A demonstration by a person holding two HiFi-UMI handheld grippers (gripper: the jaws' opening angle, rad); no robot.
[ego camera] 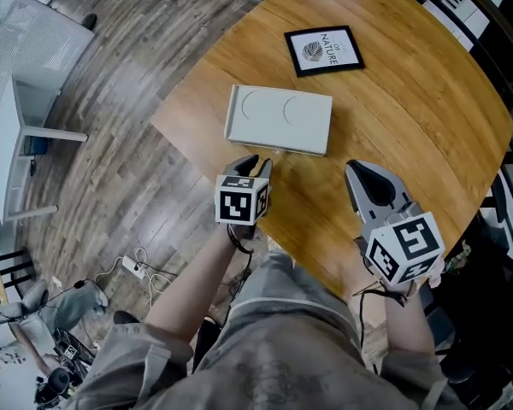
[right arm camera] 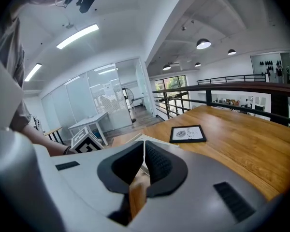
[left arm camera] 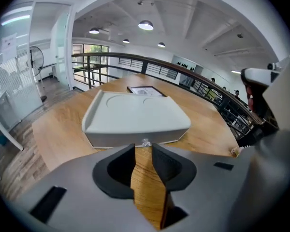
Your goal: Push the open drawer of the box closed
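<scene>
Clothing: grey fabric, fills the bottom of the head view, closest to the lens; bare forearms reach forward from it to both tools.
Box: pale grey, flat, rectangular, two shallow round recesses in the lid; lies on the table near its left edge as the head view shows it, long side toward the person.
Drawer: front face on the side toward the person; looks flush with the body of the Box, no gap seen.
Knob: small, clear, centred on the Drawer front; sits just beyond the left tips, contact not resolvable.
Left gripper: points steeply down at the middle of the Drawer front; jaws parted by a narrow gap, released, bare table wood between the pads, nothing grasped.
Left marker cube: black-and-white squares, rides behind the left jaws.
Right gripper: off the near right corner of the Box, apart from it, over the table; tips drawn together, clenched on nothing.
Right marker cube: same pattern, nearer the person than the left one.
Table: round, warm wood grain.
Framed print: black frame, leaf motif, flat on the table beyond the Box, apart from it.
Floor: grey-brown planks, left of the table.
White desk: at the far left edge, on the Floor.
Power strip: white, with cables, on the Floor beside the person's left arm.
Railing: dark, runs past the far side of the table.
</scene>
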